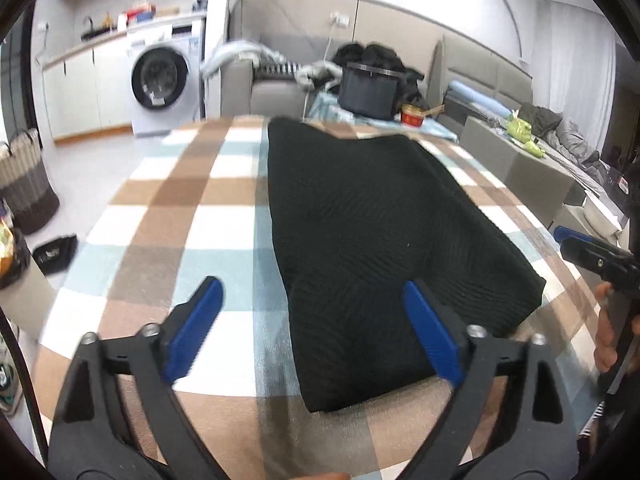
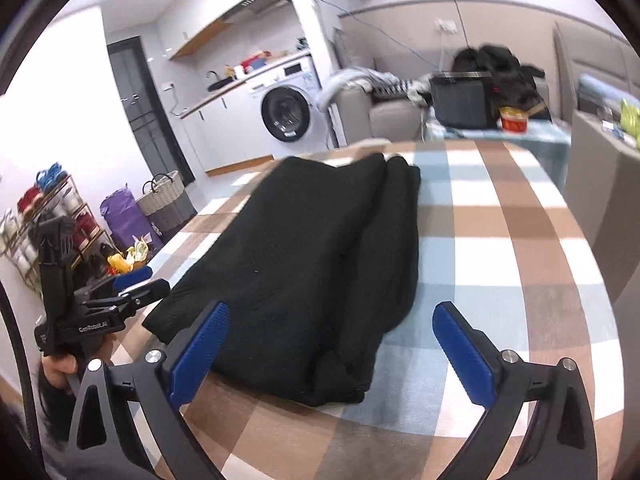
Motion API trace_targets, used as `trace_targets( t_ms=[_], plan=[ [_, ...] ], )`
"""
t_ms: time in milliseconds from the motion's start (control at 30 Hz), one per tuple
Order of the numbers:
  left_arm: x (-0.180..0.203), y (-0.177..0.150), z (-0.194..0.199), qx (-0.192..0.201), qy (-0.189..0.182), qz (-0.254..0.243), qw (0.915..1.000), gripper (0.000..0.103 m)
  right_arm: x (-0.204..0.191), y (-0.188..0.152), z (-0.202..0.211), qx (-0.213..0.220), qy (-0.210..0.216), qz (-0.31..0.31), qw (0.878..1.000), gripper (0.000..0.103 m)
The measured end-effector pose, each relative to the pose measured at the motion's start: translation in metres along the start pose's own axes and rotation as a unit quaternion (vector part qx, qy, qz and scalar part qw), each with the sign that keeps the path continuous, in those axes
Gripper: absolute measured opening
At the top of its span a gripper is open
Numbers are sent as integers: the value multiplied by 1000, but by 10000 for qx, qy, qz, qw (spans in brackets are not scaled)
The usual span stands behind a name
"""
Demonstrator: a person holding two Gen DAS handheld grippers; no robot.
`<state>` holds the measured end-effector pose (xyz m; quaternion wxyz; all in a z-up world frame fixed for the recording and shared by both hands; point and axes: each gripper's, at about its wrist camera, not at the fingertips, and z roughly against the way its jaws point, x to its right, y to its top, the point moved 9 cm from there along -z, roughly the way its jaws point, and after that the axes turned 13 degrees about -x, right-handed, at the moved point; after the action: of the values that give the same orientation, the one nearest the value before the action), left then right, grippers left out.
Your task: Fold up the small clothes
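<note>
A black knitted garment (image 1: 360, 220) lies folded into a long block on the checked tablecloth (image 1: 168, 200). My left gripper (image 1: 312, 286) stands open just above the garment's near left corner, blue pads wide apart, nothing pressed between them. In the right wrist view the same garment (image 2: 320, 248) stretches away from me, with its rolled edge on the right. My right gripper (image 2: 333, 308) is open over the near end, touching nothing. Each gripper shows in the other's view: the right gripper (image 1: 570, 240) at the far right edge, the left gripper (image 2: 144, 282) at the left, held by a hand.
Beyond the table stand a washing machine (image 1: 160, 80), a grey sofa with clothes, a dark bin (image 1: 368, 92) and a red tub (image 1: 412, 114). A woven basket (image 1: 24, 184) sits on the floor at left. A purple bag (image 2: 124, 216) stands by a shelf rack.
</note>
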<state>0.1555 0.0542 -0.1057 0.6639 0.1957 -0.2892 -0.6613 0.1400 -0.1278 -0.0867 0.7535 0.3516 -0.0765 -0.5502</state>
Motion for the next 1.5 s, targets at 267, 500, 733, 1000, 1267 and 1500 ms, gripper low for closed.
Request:
trace_targets(
  t_ms=[267, 500, 733, 1000, 1267, 1500],
  plan=[
    [7, -2, 21, 386, 257, -202, 9987, 102, -18, -1, 7, 376, 99, 347, 9986, 103],
    [14, -5, 30, 540, 246, -301, 9978, 102, -25, -1, 12, 661, -86, 608, 9959, 103],
    [15, -8, 29, 587, 233, -265, 9977, 102, -24, -3, 14, 819, 15, 608, 9948, 103],
    [14, -8, 29, 585, 224, -264, 9977, 102, -24, -4, 17, 941, -100, 618, 9936, 103],
    [13, -7, 34, 641, 215, -178, 9975, 102, -25, -5, 18, 968, -181, 680, 9928, 103],
    [11, -7, 35, 640, 207, -177, 9976, 102, -19, -5, 21, 1011, -63, 506, 9936, 103]
  ],
)
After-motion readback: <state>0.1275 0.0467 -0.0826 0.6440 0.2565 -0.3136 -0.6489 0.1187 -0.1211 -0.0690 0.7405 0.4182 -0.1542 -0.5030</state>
